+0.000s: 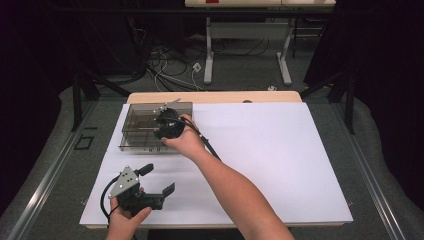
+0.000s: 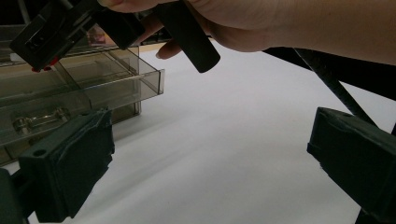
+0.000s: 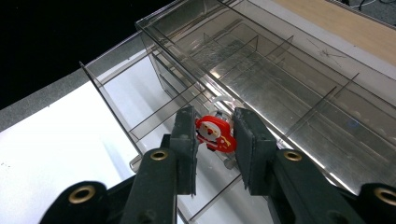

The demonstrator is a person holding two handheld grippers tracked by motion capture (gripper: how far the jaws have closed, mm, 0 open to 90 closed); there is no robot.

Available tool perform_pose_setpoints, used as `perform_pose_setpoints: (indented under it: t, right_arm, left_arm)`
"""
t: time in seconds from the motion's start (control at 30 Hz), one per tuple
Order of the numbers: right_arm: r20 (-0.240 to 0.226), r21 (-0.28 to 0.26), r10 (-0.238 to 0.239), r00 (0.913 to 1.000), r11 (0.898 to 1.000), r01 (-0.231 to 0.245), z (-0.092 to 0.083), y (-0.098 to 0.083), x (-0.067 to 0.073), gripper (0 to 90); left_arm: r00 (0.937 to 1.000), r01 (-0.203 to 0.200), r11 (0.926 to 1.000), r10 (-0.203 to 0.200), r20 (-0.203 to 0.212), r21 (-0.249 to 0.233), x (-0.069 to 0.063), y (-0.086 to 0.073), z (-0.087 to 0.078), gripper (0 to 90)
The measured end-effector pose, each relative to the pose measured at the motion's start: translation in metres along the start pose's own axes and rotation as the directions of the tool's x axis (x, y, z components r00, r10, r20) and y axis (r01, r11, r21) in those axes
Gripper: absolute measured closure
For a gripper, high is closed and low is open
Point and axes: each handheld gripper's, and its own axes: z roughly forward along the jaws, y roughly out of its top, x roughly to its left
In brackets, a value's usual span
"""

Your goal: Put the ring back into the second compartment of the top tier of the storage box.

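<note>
Jaws of right gripper (image 3: 215, 140) clamped on red Santa figure (image 3: 215, 134) over drawer organizer (image 3: 280, 70), left gripper (image 2: 210, 163) wide open.

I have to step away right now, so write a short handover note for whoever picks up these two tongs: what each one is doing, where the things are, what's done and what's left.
Right tongs: shut on a small red Santa figure, held over the open drawer of the clear drawer box at the far left of the table.
Left tongs: open, empty, low over the white sheet near the front edge.
Done: figure picked up, drawer pulled out.
Left: probably lower the figure into a drawer compartment, release it, then push the drawer shut. Which compartment is meant I cannot tell.
</note>
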Motion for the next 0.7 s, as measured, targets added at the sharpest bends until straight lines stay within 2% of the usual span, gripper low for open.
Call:
perform_pose_setpoints:
  t: [0.33, 0.4, 0.47, 0.57, 0.7]
  right_arm:
    - [-0.004, 0.003, -0.001, 1.0000, 1.000, 0.001, 0.0006, -0.0004, 0.0011, 70.2]
    - [-0.012, 0.018, -0.001, 0.9999, 1.000, 0.001, -0.0006, 0.0002, 0.0011, 70.2]
    - [-0.008, -0.003, -0.001, 1.0000, 1.000, 0.001, 0.0003, -0.0004, 0.0011, 70.0]
    - [-0.008, 0.000, 0.002, 1.0000, 1.000, -0.002, -0.0009, -0.0002, 0.0012, 69.7]
    - [-0.012, -0.012, 0.018, 0.9998, 1.000, -0.018, -0.0023, 0.0005, 0.0012, 63.4]
  left_arm:
    - [1.0000, -0.007, 1.0000, 0.007, -0.001, 0.000, -0.0002, 0.0000, -0.0002, 0.4]
    - [1.0000, -0.002, 1.0000, 0.002, 0.001, -0.001, -0.0006, -0.0001, 0.0002, 0.4]
    - [1.0000, -0.002, 1.0000, 0.002, 0.000, -0.001, -0.0007, -0.0001, 0.0004, 0.4]
    - [1.0000, -0.002, 1.0000, 0.002, 0.001, -0.001, -0.0007, -0.0001, 0.0005, 0.4]
    - [1.0000, -0.003, 1.0000, 0.003, 0.002, 0.001, -0.0009, 0.0000, 0.0005, 0.4]
